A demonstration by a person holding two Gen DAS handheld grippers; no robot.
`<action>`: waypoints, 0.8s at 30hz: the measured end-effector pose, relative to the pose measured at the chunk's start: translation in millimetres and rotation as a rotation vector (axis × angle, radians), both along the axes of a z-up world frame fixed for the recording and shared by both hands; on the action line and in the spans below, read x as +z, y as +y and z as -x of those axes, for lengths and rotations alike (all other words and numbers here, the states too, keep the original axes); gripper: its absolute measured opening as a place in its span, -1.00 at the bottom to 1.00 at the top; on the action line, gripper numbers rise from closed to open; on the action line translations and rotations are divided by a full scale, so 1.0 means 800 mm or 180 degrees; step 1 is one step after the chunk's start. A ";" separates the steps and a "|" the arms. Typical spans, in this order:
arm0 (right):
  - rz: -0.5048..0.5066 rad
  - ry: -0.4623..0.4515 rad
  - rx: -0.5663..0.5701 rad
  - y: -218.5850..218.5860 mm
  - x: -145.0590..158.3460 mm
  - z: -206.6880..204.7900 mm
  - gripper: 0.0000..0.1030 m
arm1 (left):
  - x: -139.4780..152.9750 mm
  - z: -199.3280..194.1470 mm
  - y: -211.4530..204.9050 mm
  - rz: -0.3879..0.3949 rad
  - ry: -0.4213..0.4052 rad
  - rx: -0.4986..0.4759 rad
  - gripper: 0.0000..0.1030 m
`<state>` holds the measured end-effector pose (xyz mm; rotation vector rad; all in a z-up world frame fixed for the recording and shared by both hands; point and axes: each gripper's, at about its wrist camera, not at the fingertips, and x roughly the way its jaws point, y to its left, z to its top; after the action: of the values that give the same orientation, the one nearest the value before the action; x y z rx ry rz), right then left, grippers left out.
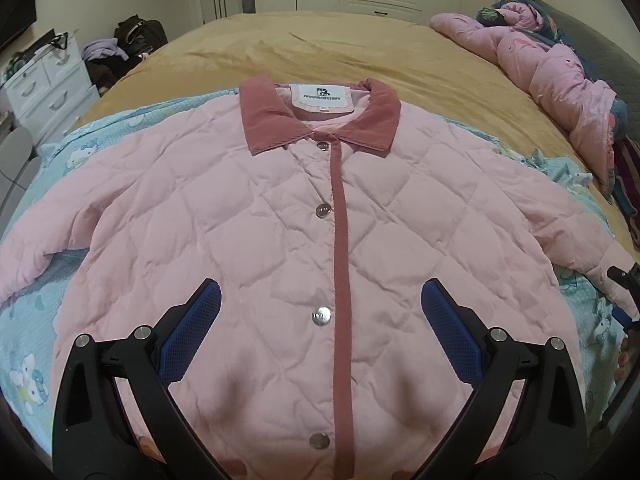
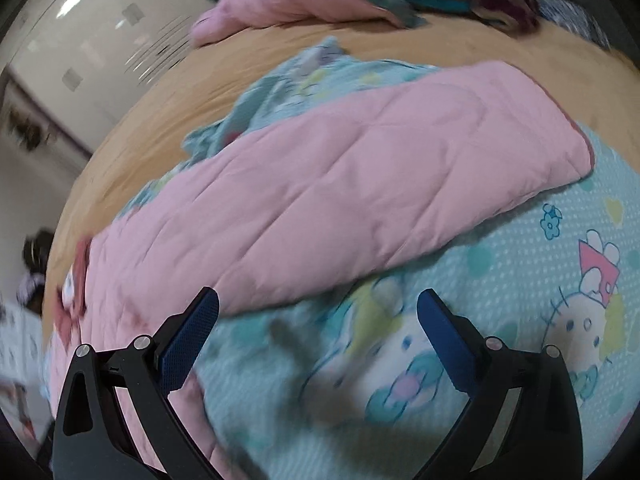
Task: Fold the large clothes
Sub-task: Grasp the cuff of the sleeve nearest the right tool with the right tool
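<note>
A pink quilted jacket (image 1: 280,232) lies flat and buttoned on the bed, front up, its darker pink collar (image 1: 320,120) at the far end and both sleeves spread out. My left gripper (image 1: 320,296) hovers open over the jacket's lower front, its blue pads either side of the button strip (image 1: 342,280). In the right wrist view the jacket's right sleeve (image 2: 360,188) stretches away to its cuff at the upper right. My right gripper (image 2: 318,300) is open just below that sleeve, over the cartoon sheet, holding nothing. The right gripper's tip (image 1: 624,280) shows at the left view's right edge.
A light blue cartoon-print sheet (image 2: 500,320) lies under the jacket, on a tan bedspread (image 1: 340,48). A bundled pink quilt (image 1: 560,64) sits along the bed's far right. White drawers (image 1: 44,88) and a pile of clothes (image 1: 120,48) stand left of the bed; wardrobes line the back wall.
</note>
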<state>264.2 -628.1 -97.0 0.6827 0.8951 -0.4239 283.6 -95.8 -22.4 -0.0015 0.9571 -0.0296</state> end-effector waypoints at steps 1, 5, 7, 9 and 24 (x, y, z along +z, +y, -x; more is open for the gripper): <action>-0.0066 0.0033 -0.0130 -0.015 -0.007 -0.002 0.92 | 0.000 -0.002 0.000 -0.0013 0.0004 0.0010 0.82; -0.0345 -0.0004 -0.0484 -0.060 -0.028 -0.003 0.92 | 0.002 -0.010 0.003 -0.0034 -0.0005 0.0052 0.82; -0.0461 -0.0098 -0.0634 -0.080 -0.037 -0.002 0.92 | 0.004 -0.014 0.005 -0.0025 -0.0002 0.0081 0.82; -0.0464 -0.0210 -0.0748 -0.094 -0.038 0.000 0.92 | 0.006 -0.017 0.006 -0.0040 -0.0014 0.0129 0.82; -0.0335 -0.1059 -0.0812 -0.156 0.020 -0.010 -0.53 | 0.034 -0.019 0.005 -0.0047 -0.0051 0.0143 0.82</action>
<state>272.4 -752.6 -81.2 0.9387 0.5193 -0.4750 298.6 -91.7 4.7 -0.0091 0.9409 0.0187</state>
